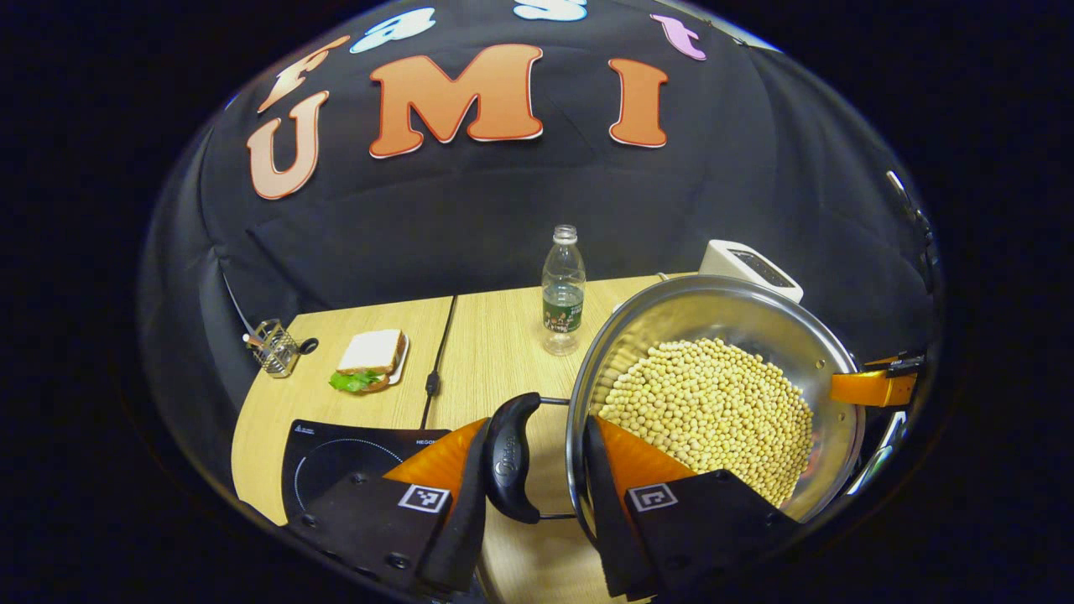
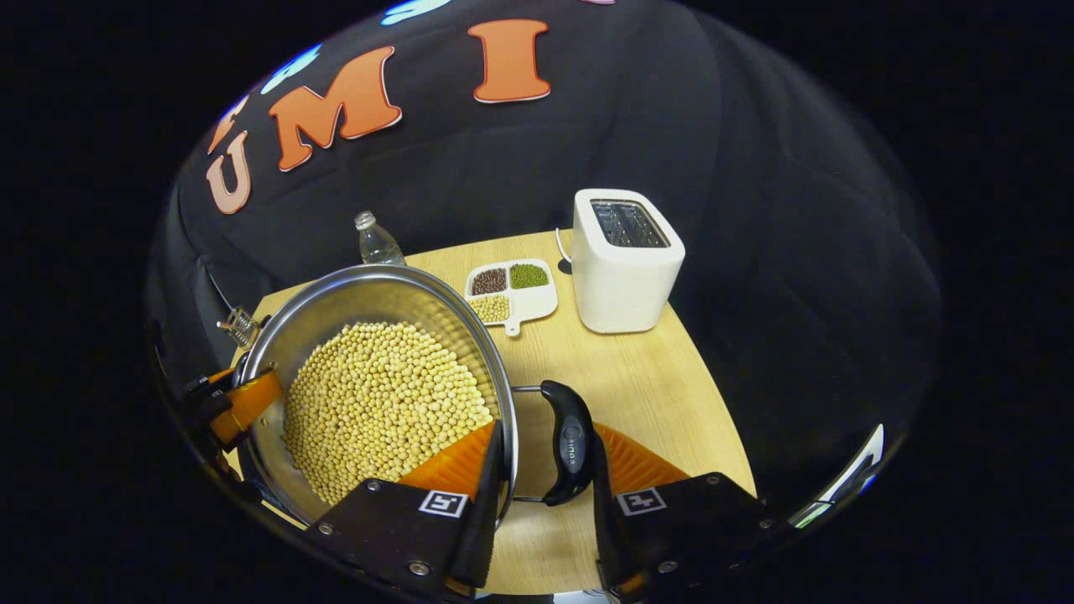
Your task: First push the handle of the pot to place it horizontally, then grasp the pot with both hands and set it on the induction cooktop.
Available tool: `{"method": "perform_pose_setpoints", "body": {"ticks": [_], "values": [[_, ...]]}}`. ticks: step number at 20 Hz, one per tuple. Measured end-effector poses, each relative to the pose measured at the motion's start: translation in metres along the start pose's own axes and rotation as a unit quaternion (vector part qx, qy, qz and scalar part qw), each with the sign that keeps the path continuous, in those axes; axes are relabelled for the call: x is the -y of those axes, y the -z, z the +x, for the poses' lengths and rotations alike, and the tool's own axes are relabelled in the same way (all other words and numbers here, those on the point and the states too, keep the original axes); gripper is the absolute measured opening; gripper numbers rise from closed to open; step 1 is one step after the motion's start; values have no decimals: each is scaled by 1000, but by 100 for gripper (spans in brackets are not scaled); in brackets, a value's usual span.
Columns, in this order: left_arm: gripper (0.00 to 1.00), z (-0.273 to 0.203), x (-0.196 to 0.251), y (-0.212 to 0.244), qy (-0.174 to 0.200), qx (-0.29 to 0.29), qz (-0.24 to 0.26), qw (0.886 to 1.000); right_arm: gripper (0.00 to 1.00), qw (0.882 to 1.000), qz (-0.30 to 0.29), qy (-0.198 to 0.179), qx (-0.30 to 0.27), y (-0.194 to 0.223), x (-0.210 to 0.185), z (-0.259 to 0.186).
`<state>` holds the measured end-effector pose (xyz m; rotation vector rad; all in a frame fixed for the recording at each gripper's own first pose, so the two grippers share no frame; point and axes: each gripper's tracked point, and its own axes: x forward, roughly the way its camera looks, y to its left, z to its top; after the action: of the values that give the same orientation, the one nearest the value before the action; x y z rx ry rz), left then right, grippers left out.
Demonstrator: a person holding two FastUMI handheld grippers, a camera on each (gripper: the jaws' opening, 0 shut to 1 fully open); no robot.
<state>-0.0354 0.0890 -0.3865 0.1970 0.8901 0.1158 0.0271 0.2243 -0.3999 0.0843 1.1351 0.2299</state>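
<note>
A steel pot (image 1: 780, 323) full of pale yellow beans (image 1: 713, 411) fills the right of the left gripper view. My left gripper (image 1: 537, 445) is shut across the pot's side: one finger presses the outside of the black handle (image 1: 510, 460), the other sits inside the rim. In the right gripper view my right gripper (image 2: 547, 436) clasps the opposite black handle (image 2: 570, 440) and the pot (image 2: 369, 289) wall the same way. Each gripper also appears across the pot in the other's view. The black induction cooktop (image 1: 336, 457) lies on the table to the lower left of the pot.
On the wooden table (image 2: 663, 394) stand a water bottle (image 1: 563, 289), a sandwich on a plate (image 1: 369, 361), a wire holder (image 1: 275, 346), a white toaster (image 2: 625, 260) and a divided dish of beans (image 2: 510, 292). A black cable (image 1: 436, 369) runs toward the cooktop.
</note>
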Motion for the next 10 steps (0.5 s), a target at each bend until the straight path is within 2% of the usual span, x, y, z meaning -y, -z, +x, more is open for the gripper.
{"method": "perform_pose_setpoints", "body": {"ticks": [5, 10], "values": [[63, -38, -17, -4, -28, 8, -19, 999, 50, 999, -22, -22, 17, -9, -18, -22], [63, -45, -55, -6, -28, 7, -26, 999, 50, 999, -21, -23, 29, -8, -53, -34]]}}
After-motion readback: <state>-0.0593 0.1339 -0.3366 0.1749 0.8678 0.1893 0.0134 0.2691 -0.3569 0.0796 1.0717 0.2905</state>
